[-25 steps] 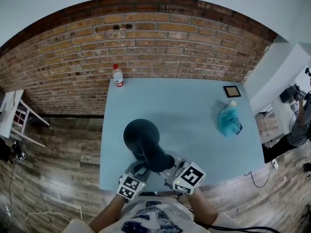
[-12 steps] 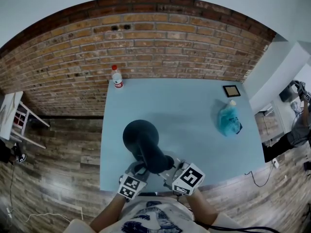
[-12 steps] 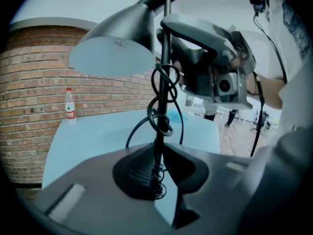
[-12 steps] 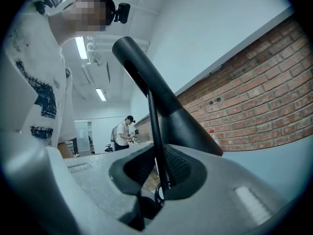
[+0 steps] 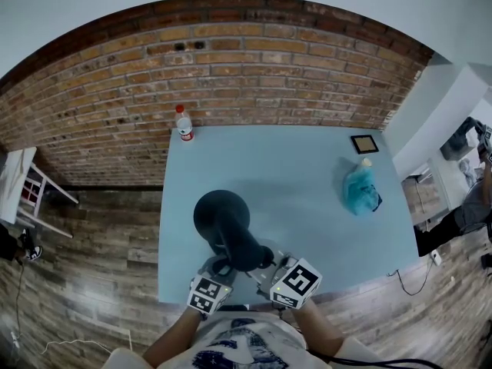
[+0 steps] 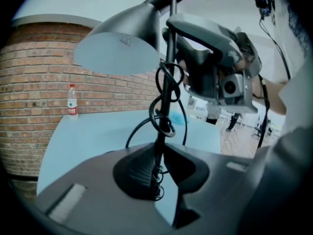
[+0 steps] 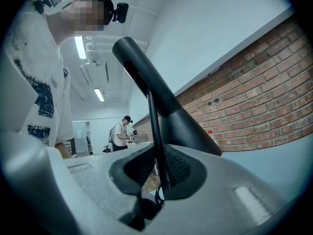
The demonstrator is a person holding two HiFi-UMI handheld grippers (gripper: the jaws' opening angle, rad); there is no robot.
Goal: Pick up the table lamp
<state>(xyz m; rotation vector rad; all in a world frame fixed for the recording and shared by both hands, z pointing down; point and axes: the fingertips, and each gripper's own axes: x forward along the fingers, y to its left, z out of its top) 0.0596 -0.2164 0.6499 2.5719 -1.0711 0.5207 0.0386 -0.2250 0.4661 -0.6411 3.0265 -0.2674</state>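
Note:
The dark table lamp (image 5: pixel 223 215) leans over the near part of the light blue table (image 5: pixel 300 167), its round shade (image 6: pixel 117 48) towards the brick wall. Its thin stem (image 6: pixel 168 89), with a cable coiled round it, passes between the pads of both grippers. My left gripper (image 5: pixel 221 266) is shut on the stem low down (image 6: pixel 159 173). My right gripper (image 5: pixel 270 267) grips the same stem (image 7: pixel 155 131) from the other side, its pads closed against it (image 7: pixel 159 173). The lamp's base is hidden.
A water bottle (image 5: pixel 184 121) stands at the table's far left corner by the brick wall. A crumpled blue bag (image 5: pixel 361 191) and a small dark frame (image 5: pixel 367 144) lie at the right. A white stool (image 5: pixel 19 183) stands on the wooden floor at left.

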